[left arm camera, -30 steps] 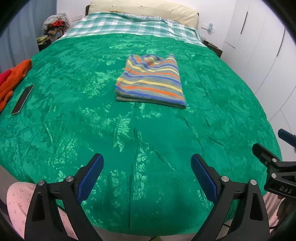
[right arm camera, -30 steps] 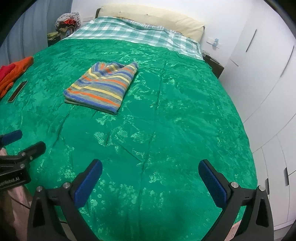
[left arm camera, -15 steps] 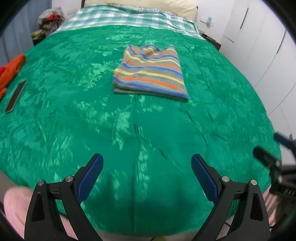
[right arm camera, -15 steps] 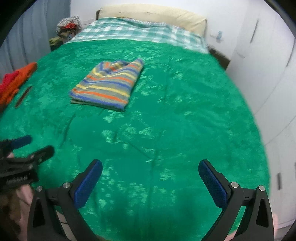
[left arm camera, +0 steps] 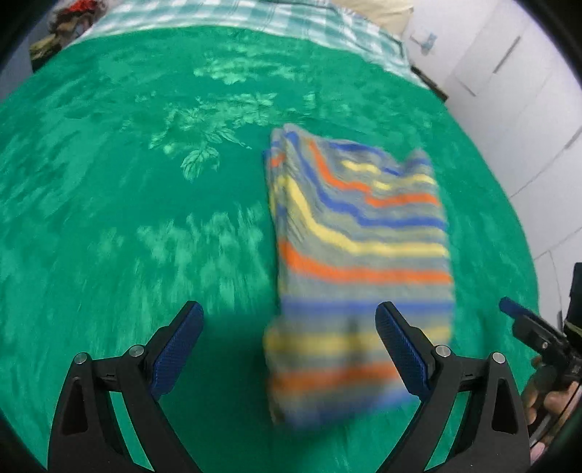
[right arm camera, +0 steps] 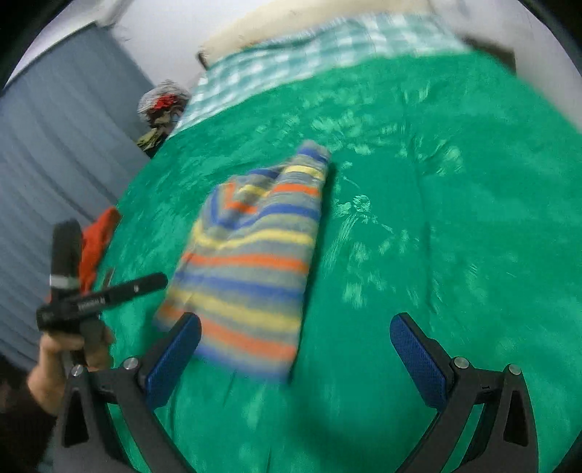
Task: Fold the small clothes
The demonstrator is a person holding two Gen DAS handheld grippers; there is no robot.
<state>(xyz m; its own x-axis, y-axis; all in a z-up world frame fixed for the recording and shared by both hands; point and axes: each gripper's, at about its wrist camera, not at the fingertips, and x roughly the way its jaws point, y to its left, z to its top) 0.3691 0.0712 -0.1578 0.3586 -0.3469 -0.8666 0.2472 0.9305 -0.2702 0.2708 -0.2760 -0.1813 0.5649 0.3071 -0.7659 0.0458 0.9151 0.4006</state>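
One striped garment [left arm camera: 360, 262], already folded into a neat oblong, lies flat on the green bedspread [left arm camera: 152, 203], its long axis running away from the person toward the head of the bed. It sits ahead of the left gripper [left arm camera: 289, 349] and a little to its right: the near short edge falls between that gripper's spread fingers, with the right-hand blue pad [left arm camera: 398, 354] over the cloth. Seen from the right wrist, the same garment lies ahead and to the left of the right gripper [right arm camera: 294, 358], whose left pad [right arm camera: 174, 358] overlaps the near corner while its other finger stands over bare bedspread. Both grippers are spread wide and hold nothing. Judged from these views, the left gripper is the better centred on the bundle and the right is offset to its outer side. Open bedspread surrounds the bundle on every side, widest to the left. An orange cloth [right arm camera: 98, 243] lies well apart at the bed's left margin, a checked sheet [left arm camera: 254, 14] crosses the far end, and white wardrobe doors [left arm camera: 520, 94] stand beyond the right edge.
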